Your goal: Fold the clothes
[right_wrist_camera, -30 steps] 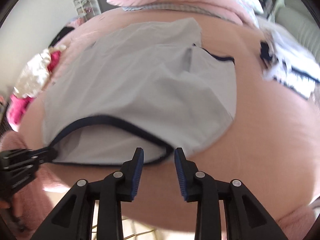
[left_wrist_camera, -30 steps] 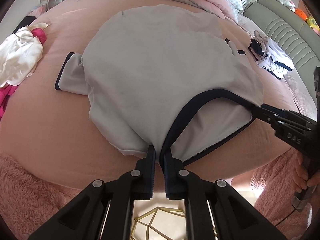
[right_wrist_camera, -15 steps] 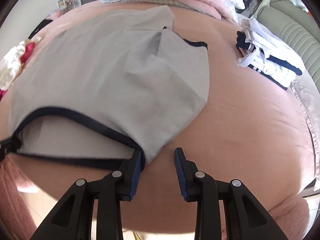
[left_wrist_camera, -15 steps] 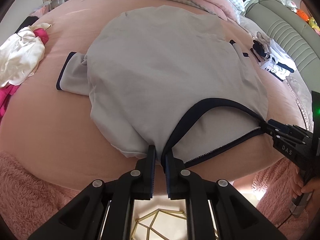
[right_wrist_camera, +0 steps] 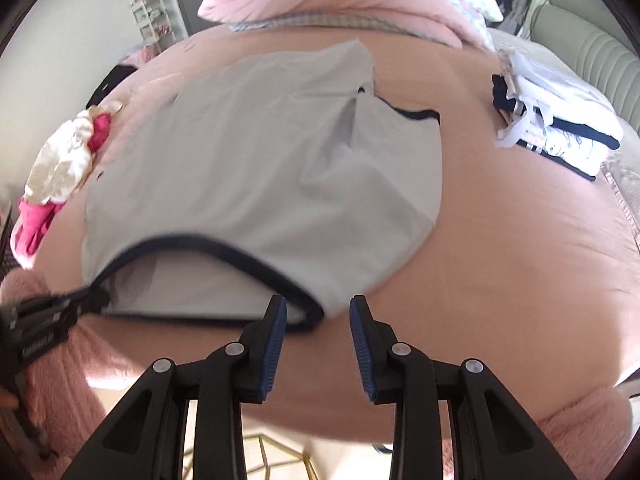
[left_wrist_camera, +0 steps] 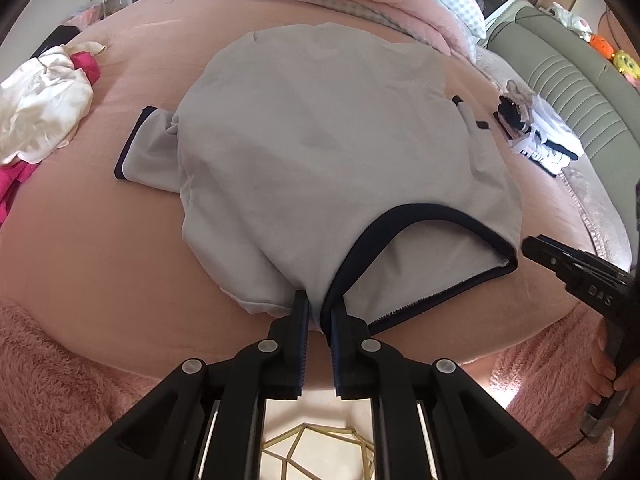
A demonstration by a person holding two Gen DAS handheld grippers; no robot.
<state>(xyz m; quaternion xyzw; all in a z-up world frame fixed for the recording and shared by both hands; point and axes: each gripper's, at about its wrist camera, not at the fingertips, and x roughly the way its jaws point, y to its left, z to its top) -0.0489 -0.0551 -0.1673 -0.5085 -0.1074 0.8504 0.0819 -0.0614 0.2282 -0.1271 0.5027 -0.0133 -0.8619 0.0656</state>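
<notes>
Grey shirt (left_wrist_camera: 320, 160), smooth knit with navy-ribbed collar (left_wrist_camera: 420, 216) and cuffs, lies flat on the pink bed (left_wrist_camera: 100, 248). Left tool (left_wrist_camera: 319, 316) pinches its collar edge; right tool (right_wrist_camera: 318, 320) stands spread, gripping nothing.

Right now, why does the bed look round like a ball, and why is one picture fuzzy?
Left wrist view: sharp, but the fisheye lens bulges the bed and darkens the corners. Right wrist view: same bulge, and the shirt and its dark collar look smeared by motion blur, while the right hand-held gripper stays crisp.
</notes>
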